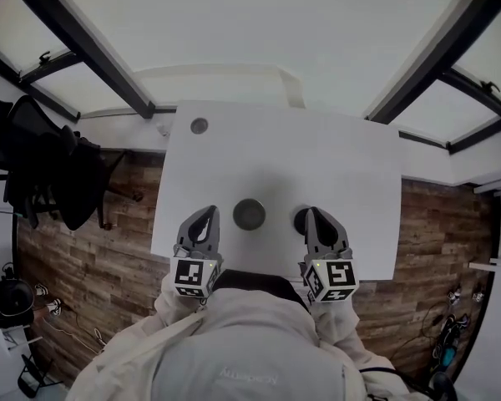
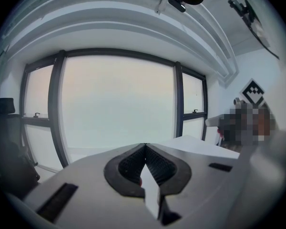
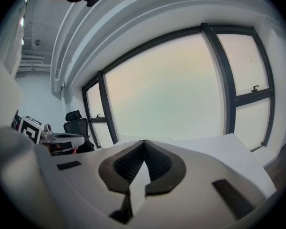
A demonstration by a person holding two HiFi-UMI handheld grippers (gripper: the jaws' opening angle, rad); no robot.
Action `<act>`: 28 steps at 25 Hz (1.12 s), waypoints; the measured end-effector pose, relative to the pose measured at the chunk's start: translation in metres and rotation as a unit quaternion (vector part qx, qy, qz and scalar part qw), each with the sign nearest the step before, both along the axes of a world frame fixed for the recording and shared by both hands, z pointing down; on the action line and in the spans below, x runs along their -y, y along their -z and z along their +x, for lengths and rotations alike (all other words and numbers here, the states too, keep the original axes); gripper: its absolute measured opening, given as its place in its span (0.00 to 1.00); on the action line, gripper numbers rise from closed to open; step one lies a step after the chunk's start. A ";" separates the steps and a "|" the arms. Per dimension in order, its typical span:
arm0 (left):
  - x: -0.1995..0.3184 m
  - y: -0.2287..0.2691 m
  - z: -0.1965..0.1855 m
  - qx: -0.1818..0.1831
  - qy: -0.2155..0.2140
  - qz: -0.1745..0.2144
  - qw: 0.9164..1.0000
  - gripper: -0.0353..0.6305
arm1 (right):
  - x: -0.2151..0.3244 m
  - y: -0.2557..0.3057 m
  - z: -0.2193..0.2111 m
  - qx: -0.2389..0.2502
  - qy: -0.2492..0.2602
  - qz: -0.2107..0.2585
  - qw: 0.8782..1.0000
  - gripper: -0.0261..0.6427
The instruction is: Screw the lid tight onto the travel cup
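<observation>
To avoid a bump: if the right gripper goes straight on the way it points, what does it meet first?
Probably nothing: only bare table lies ahead of the right gripper. The dark round thing sits just beside its tip, so a graze is possible.

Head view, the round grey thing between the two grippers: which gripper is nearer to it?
Left. The left gripper sits just left of the round grey thing; the right gripper is farther off on its right.
</observation>
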State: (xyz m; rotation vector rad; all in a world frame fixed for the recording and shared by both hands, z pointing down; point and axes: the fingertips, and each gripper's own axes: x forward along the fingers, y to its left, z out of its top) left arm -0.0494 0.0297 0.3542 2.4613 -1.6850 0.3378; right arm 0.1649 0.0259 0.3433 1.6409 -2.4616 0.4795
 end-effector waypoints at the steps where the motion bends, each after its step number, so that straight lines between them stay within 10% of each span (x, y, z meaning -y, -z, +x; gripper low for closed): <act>1: 0.000 -0.004 -0.002 -0.001 -0.004 -0.003 1.000 0.06 | 0.000 -0.002 -0.001 -0.001 -0.001 -0.002 1.000 0.07; 10: -0.013 -0.039 -0.002 -0.049 -0.110 -0.042 0.992 0.08 | 0.006 -0.025 0.007 -0.021 -0.020 -0.030 0.999 0.07; 23: -0.023 -0.100 0.039 -0.004 -0.294 -0.036 0.955 0.79 | 0.014 -0.044 -0.006 -0.038 -0.036 -0.055 0.997 0.07; 28: -0.019 -0.119 0.057 -0.001 -0.315 -0.048 0.948 0.85 | 0.013 -0.048 0.001 -0.050 -0.041 -0.062 0.996 0.07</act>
